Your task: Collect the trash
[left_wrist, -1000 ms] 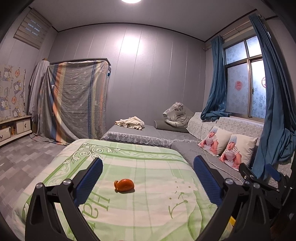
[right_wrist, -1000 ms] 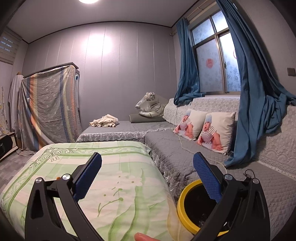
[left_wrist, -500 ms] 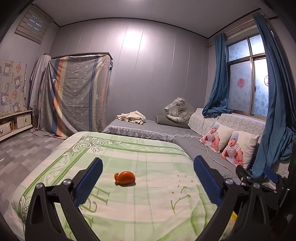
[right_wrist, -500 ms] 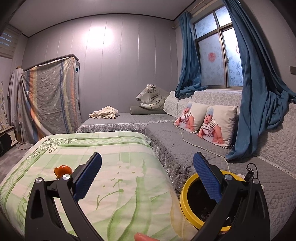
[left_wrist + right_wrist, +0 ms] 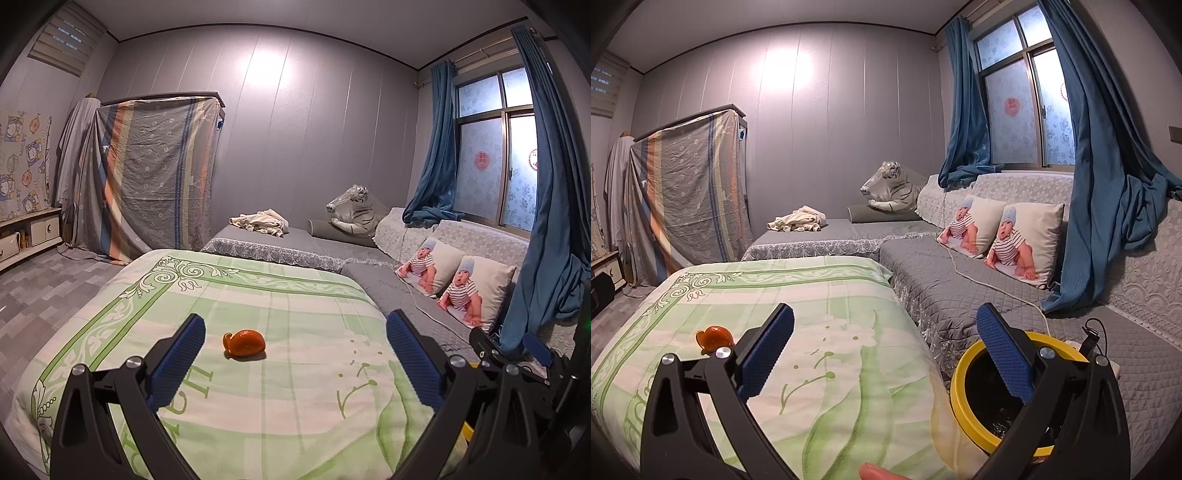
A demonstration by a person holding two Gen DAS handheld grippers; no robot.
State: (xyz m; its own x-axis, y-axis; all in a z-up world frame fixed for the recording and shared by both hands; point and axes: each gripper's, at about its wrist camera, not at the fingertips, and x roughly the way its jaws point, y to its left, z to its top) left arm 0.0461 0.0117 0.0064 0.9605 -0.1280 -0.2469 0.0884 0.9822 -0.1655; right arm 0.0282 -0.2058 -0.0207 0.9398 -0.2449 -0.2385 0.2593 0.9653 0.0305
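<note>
An orange peel lies on the green-and-white cloth-covered table. My left gripper is open and empty, with the peel just beyond and between its blue pads, nearer the left one. In the right wrist view the peel sits to the left of my right gripper, which is open and empty. A yellow-rimmed black bin stands at the table's right edge, partly behind the right finger. The other gripper shows at the right of the left wrist view.
A grey quilted sofa with two baby-print cushions runs along the right under blue curtains. A white cable lies on it. A plush tiger and crumpled cloth lie at the back. A sheet-draped cabinet stands left.
Both views have tilted down and shifted a little. The peel has come into the right wrist view and the bin shows more fully. Both grippers have stayed open.
</note>
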